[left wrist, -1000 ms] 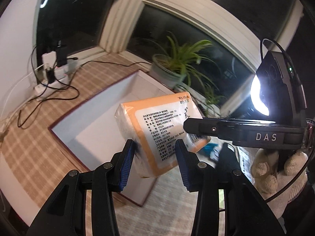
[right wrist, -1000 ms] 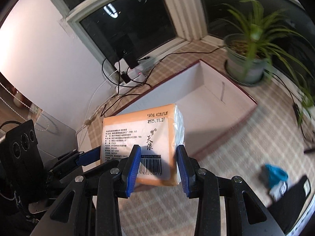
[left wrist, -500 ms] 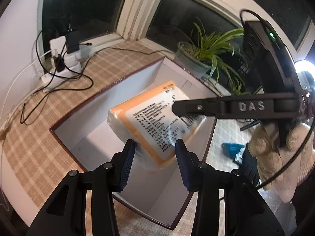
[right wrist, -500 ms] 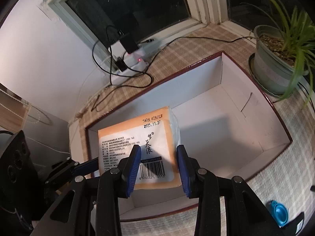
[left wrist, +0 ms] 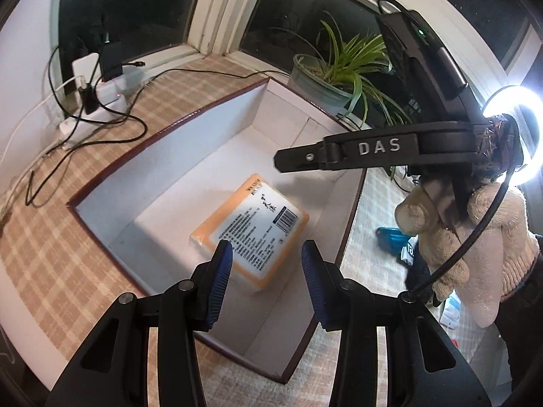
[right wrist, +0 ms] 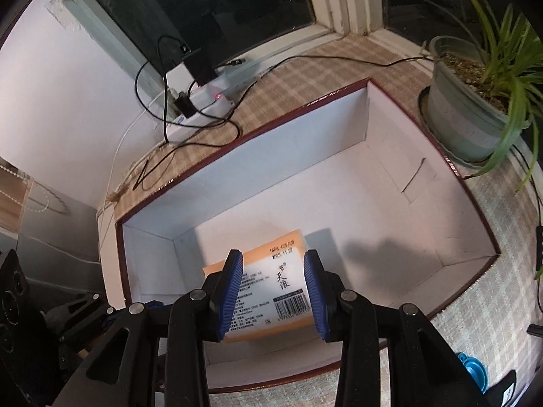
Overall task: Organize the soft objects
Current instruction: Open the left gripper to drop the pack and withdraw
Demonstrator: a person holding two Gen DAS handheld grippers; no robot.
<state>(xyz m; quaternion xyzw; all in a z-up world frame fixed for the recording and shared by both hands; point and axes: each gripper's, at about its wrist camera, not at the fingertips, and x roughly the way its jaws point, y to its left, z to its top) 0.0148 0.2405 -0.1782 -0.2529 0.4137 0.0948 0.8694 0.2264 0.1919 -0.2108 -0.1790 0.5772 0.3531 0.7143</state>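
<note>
An orange and white tissue pack [left wrist: 251,234] lies flat on the floor of the white, red-rimmed box [left wrist: 135,156], label up. My left gripper [left wrist: 268,281] hangs over the box's near wall with its blue pads apart, and the pack sits beyond and below them. The right gripper [left wrist: 280,162] comes in from the right, well above the pack and apart from it. In the right wrist view the pack [right wrist: 271,285] shows through the gap of the right gripper [right wrist: 273,291], lower down on the box [right wrist: 271,156] floor, with no pad pressing it.
A potted plant [right wrist: 468,118] stands at the box's far right corner. A power strip with tangled cables [left wrist: 95,101] lies by the window. A blue item [left wrist: 390,237] rests on the checked cloth right of the box. A person's fluffy beige sleeve [left wrist: 475,237] holds the right gripper.
The pack, held up between both grippers a second ago, now lies lower on the box floor, away from the pads. Both grippers have come over the box and tipped downward.
</note>
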